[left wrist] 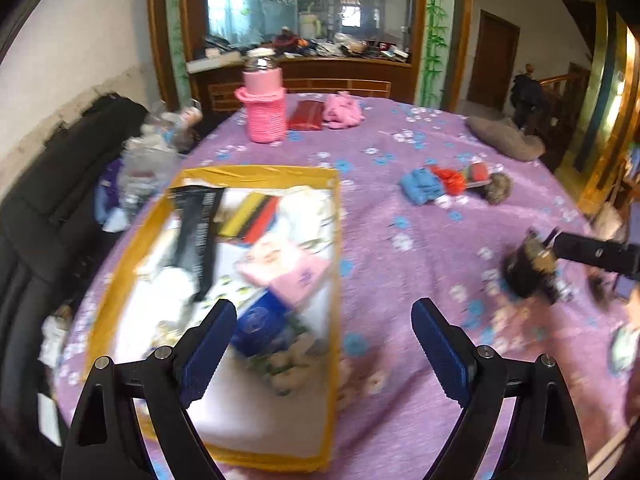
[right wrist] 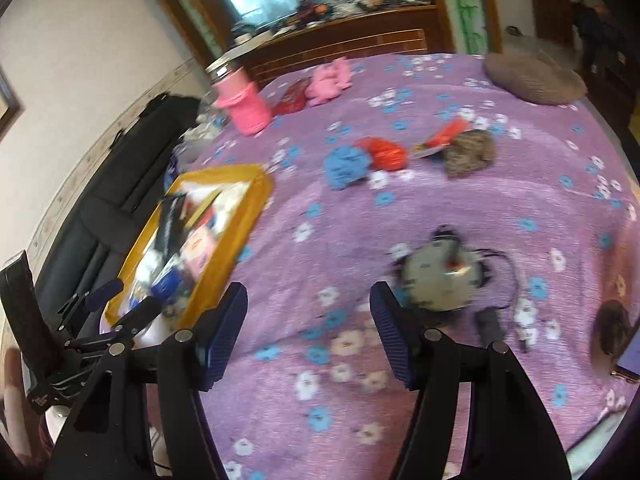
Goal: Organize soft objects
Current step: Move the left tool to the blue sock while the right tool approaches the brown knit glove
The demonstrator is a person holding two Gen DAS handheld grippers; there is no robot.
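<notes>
Both hand-held grippers, left hand-held gripper (left wrist: 324, 344) and right hand-held gripper (right wrist: 309, 334), gape empty.

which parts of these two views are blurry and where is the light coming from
Left wrist: yellow-rimmed fabric box and its contents smeared by motion blur; far pink knitted bottle sleeve sharper. Right wrist: round clock-faced object blurred, edges bent by fisheye. In both, daylight comes from the far window area; no harsh shadows.

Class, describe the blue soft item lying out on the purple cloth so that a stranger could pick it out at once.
Start at the yellow-rimmed storage box on the purple flowered tablecloth. Farther along the cloth lies a small cluster; the blue fuzzy bundle is its nearest-to-box member, touching a red crinkly item. It alone is sky blue.
</notes>
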